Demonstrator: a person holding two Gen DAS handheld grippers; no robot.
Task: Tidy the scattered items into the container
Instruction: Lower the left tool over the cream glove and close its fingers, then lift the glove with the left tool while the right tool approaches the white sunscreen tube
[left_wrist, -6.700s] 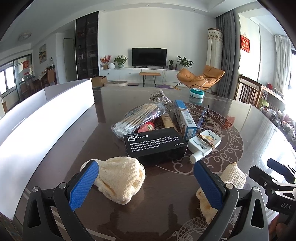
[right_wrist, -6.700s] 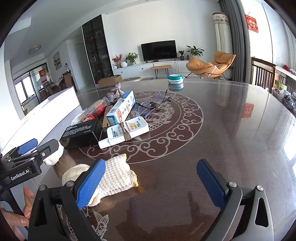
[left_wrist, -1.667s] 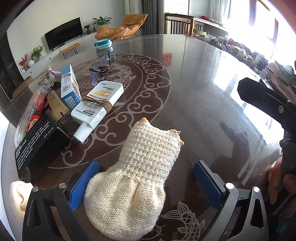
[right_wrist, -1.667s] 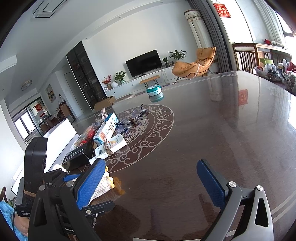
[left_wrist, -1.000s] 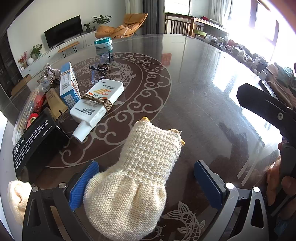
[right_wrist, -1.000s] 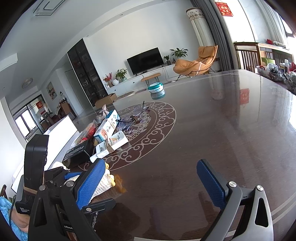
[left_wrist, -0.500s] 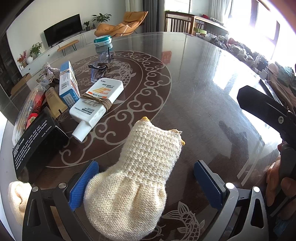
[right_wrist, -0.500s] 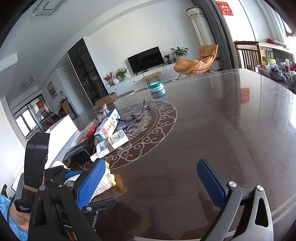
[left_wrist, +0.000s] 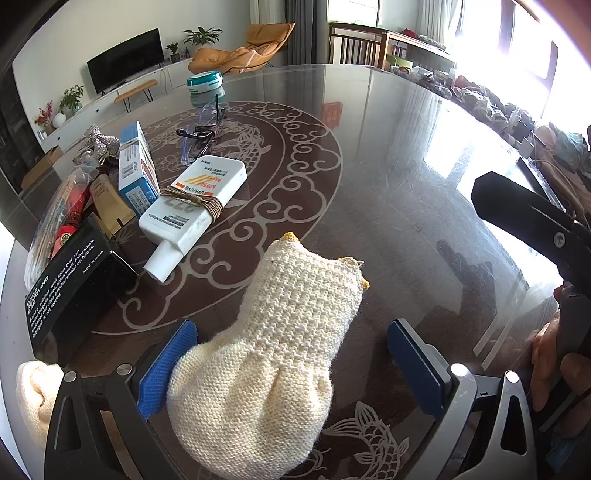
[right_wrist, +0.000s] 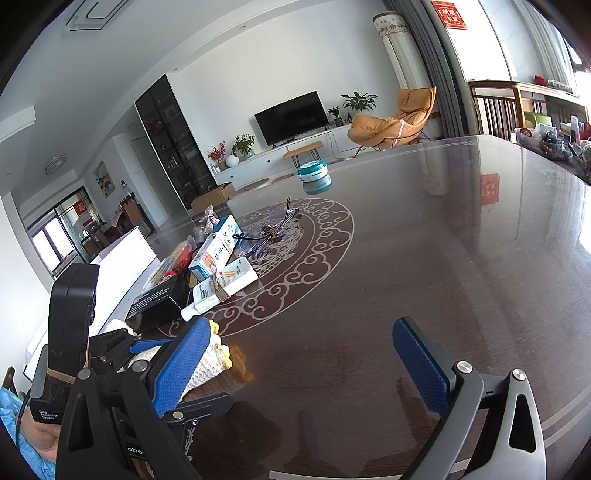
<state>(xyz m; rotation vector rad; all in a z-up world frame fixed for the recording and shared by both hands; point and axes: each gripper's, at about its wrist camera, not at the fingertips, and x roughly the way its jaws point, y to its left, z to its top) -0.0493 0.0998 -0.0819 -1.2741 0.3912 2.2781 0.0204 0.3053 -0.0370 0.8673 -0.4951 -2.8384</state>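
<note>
A cream knitted mitt (left_wrist: 280, 343) lies on the dark table between the open fingers of my left gripper (left_wrist: 291, 360); its cuff end touches the left pad. A second cream mitt (left_wrist: 31, 391) lies at the far left edge. Beyond are a white sunscreen bottle (left_wrist: 195, 208), a black soap box (left_wrist: 70, 280), a blue-and-white box (left_wrist: 135, 170), a bag of cotton swabs (left_wrist: 55, 218) and glasses (left_wrist: 201, 131). My right gripper (right_wrist: 295, 365) is open and empty over bare table, right of the left gripper's body (right_wrist: 110, 369). The white container (right_wrist: 125, 262) stands at the table's left.
A teal round tin (right_wrist: 314, 173) stands at the far side of the table. A brown tube (left_wrist: 109, 201) and a silver bow (left_wrist: 94, 138) lie among the items. The right gripper's black body (left_wrist: 535, 221) shows in the left wrist view.
In 6.7 s the left gripper has swung from the pile to the right-hand mitt, now between its fingers. The right gripper has tilted up. Almost nothing has moved in the last second.
</note>
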